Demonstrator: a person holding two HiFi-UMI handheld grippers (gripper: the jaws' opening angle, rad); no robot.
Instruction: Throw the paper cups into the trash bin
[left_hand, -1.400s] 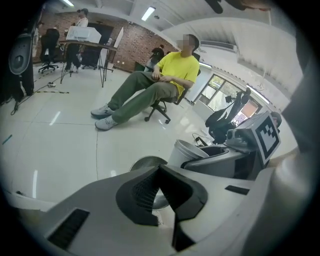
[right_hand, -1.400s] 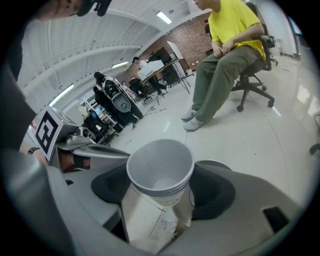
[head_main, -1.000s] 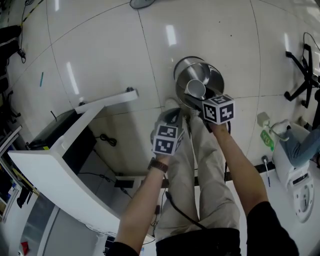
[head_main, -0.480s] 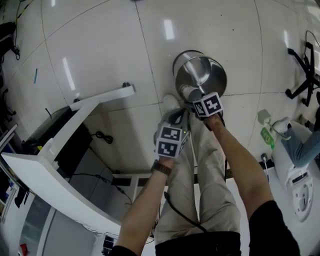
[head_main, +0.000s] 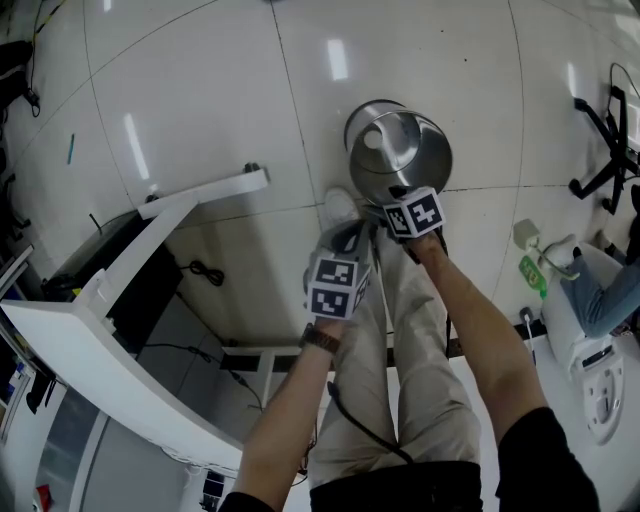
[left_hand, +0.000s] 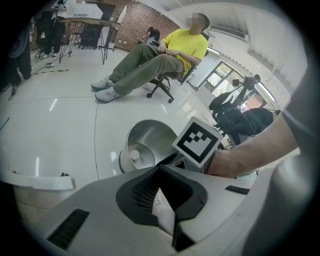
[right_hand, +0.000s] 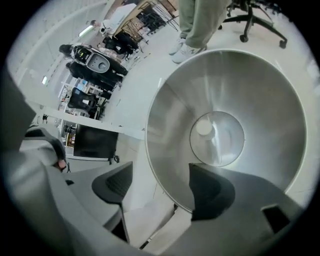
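Right gripper view looks straight down into the steel trash bin (right_hand: 170, 115). The right tongs (right_hand: 162, 172) stand wide and empty just over its near rim. What I read as a paper cup (right_hand: 203, 128), a small white round shape, lies on the bottom directly ahead of them. The left tongs (left_hand: 160, 172) are closed tip to tip on nothing, a little behind, so the right hand is nearer. No other cup shows. The floor (head_main: 200, 120) around the bin is open, and the white counter (head_main: 100, 330) stands well apart to the left.
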